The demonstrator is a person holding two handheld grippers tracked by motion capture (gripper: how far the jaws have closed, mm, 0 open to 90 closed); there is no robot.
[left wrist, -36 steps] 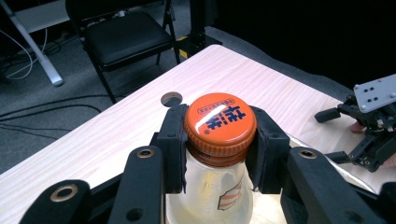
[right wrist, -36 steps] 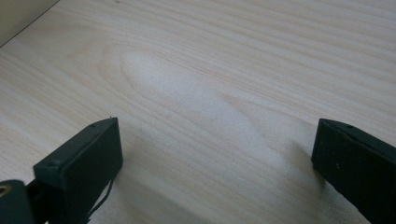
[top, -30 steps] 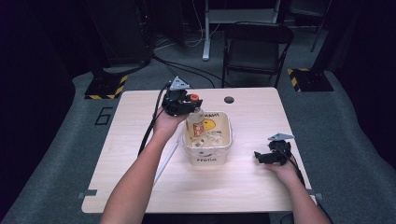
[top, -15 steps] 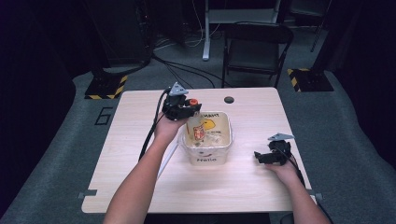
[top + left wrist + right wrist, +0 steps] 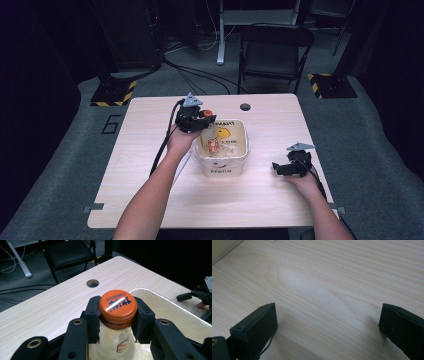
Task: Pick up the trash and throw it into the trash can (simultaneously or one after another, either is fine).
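We see our left gripper [image 5: 117,315] clamped on the bottle's [image 5: 112,345] orange cap [image 5: 117,306] (over the white tub [image 5: 222,165]); our right gripper [image 5: 327,332] rests spread wide on the tabletop [image 5: 324,277].

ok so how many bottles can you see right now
1. A bottle with an orange cap is held at its neck by the left gripper, at the near-left rim of the white tub. The tub's contents are unclear, so more may be hidden.

Matt wood-grain table [image 5: 332,285]; glossy orange cap [image 5: 117,305], probably plastic.
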